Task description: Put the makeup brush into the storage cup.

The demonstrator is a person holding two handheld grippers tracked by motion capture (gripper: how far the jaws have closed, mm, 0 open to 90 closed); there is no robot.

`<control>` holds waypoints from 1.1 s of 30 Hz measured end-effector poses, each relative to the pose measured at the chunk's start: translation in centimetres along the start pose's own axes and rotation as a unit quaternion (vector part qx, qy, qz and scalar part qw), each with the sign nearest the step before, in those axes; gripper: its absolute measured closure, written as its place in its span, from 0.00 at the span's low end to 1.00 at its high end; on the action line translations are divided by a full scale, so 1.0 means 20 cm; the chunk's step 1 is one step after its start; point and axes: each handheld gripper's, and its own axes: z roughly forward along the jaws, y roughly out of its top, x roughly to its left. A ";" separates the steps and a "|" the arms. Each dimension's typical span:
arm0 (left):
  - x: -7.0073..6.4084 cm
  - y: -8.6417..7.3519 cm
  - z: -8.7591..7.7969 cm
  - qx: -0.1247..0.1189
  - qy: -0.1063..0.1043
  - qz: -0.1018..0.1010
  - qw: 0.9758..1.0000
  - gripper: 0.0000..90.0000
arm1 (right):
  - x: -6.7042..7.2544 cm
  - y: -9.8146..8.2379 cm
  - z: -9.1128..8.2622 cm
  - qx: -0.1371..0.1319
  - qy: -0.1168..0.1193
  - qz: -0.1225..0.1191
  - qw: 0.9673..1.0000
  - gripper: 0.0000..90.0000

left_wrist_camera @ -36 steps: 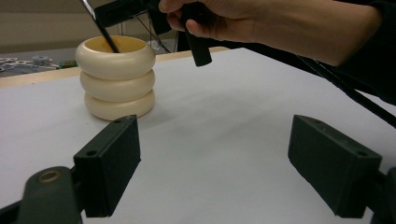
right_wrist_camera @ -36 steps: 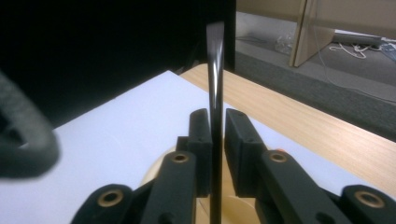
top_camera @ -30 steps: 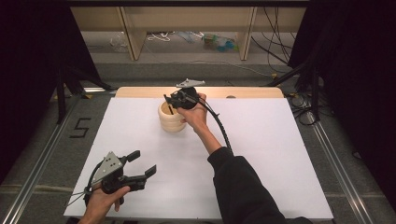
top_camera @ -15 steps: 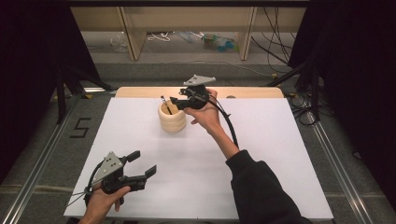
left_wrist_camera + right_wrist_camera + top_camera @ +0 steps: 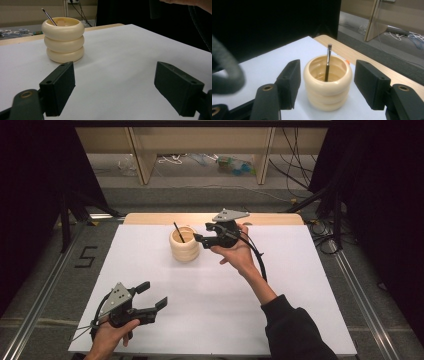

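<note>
A cream holder (image 5: pixel 184 245) made of three stacked rings stands on the white sheet (image 5: pixel 280 290), toward the far side. A thin dark brush (image 5: pixel 178 232) leans inside it, bristles up. My right gripper (image 5: pixel 201 232) hovers just right of the holder and points at it. Its jaws have just been opening and hold nothing. In the right gripper view the holder (image 5: pixel 327 85) and brush (image 5: pixel 327 62) stand beyond the open right gripper (image 5: pixel 328 75). My left gripper (image 5: pixel 154 294) rests open and empty at the near left. In the left gripper view the holder (image 5: pixel 63 40) stands beyond the spread left gripper (image 5: pixel 115 87).
A wooden strip (image 5: pixel 150 218) runs along the sheet's far edge. Metal rails (image 5: pixel 45 290) flank the table, with a "5" mark (image 5: pixel 85 256) at the left. Beyond are shelf legs (image 5: pixel 142 157) and cables (image 5: pixel 172 159) on the floor. Dark curtains stand on both sides.
My right gripper has drawn away to the right and upward from over the holder, and its jaws have spread. The brush stays leaning in the holder. The left gripper has not moved.
</note>
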 end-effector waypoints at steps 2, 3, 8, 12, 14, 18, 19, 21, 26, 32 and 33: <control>0.00 0.00 0.01 -0.004 -0.010 -0.005 1.000 0.19 | 0.00 -0.03 -0.02 -0.001 -0.001 -0.002 1.000 0.43; -0.01 0.00 0.01 -0.003 -0.013 -0.008 1.000 0.19 | 0.00 -0.04 -0.03 0.011 0.000 -0.002 1.000 0.43; -0.01 0.00 0.00 -0.002 -0.011 -0.006 1.000 0.19 | -0.02 -0.06 -0.08 0.008 -0.006 0.002 1.000 0.43; -0.01 0.00 0.00 -0.004 -0.009 -0.004 1.000 0.19 | -0.01 -0.07 -0.10 0.010 -0.008 0.000 1.000 0.42; -0.01 0.00 0.00 -0.005 -0.010 -0.005 1.000 0.19 | 0.00 -0.08 -0.11 0.008 -0.004 -0.001 1.000 0.41; -0.01 0.00 0.00 -0.004 -0.010 -0.003 1.000 0.19 | 0.01 -0.09 -0.13 0.009 0.000 -0.001 1.000 0.40; -0.01 0.00 0.00 -0.005 -0.010 -0.003 1.000 0.19 | 0.01 -0.09 -0.13 0.010 -0.002 -0.004 1.000 0.39; -0.01 0.00 0.00 -0.005 -0.010 -0.004 1.000 0.19 | 0.02 -0.09 -0.14 0.008 0.003 -0.001 1.000 0.39; -0.01 0.00 0.00 -0.005 -0.011 -0.003 1.000 0.19 | 0.03 -0.10 -0.15 0.011 0.009 -0.005 1.000 0.38; -0.01 0.00 0.00 -0.005 -0.010 -0.005 1.000 0.19 | 0.05 -0.12 -0.17 0.016 0.008 -0.006 1.000 0.37; -0.01 0.00 0.00 -0.006 -0.012 -0.004 1.000 0.19 | 0.05 -0.13 -0.18 0.020 0.005 -0.008 1.000 0.36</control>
